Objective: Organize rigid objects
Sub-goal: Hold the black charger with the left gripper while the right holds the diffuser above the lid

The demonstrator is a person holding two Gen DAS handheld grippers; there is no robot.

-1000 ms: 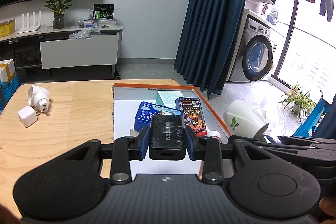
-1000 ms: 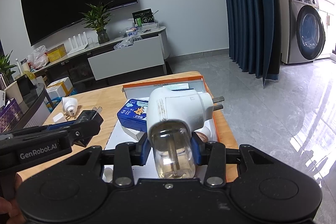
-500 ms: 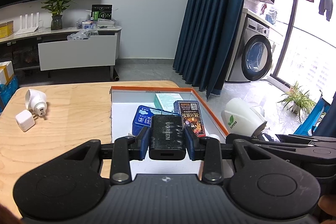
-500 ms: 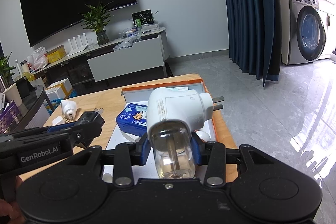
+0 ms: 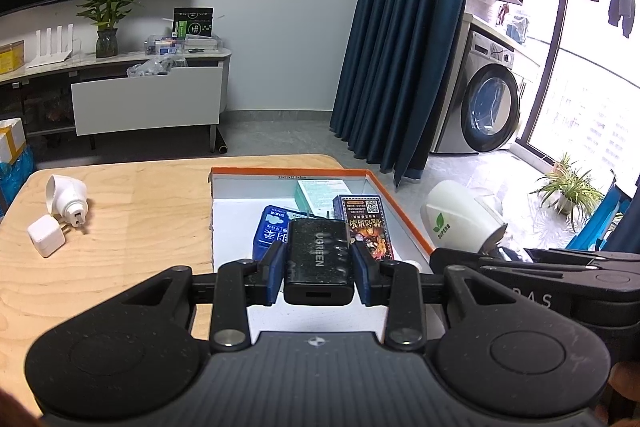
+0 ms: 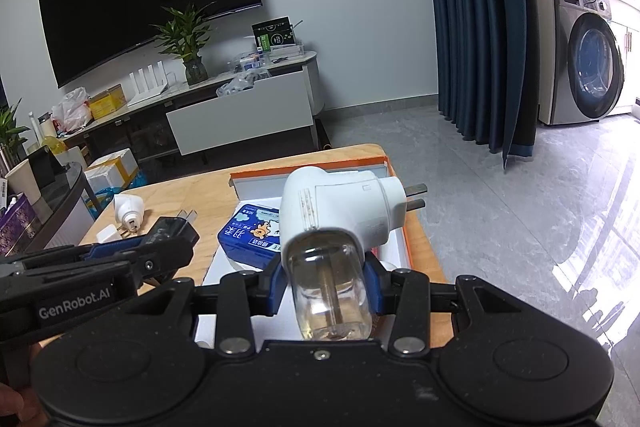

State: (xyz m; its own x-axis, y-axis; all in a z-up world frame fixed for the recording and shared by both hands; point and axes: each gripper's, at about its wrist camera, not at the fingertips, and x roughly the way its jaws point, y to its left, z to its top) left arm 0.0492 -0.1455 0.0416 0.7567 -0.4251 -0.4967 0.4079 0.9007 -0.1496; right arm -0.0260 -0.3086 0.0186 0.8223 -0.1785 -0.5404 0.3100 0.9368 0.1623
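Note:
My left gripper is shut on a black UGREEN charger, held above the near end of an orange-rimmed white box. Inside the box lie a blue tin, a dark card box and a pale green packet. My right gripper is shut on the clear bottle of a white plug-in vaporizer, its prongs pointing right, over the same box. The left gripper with the charger shows at the left of the right wrist view.
On the wooden table left of the box lie a second white vaporizer and a small white cube charger. The table ends just right of the box, with tiled floor beyond. A blue curtain hangs behind.
Both grippers keep their holds. The view has drifted slightly, with the box and table objects sitting a little lower and to the left in the left wrist view.

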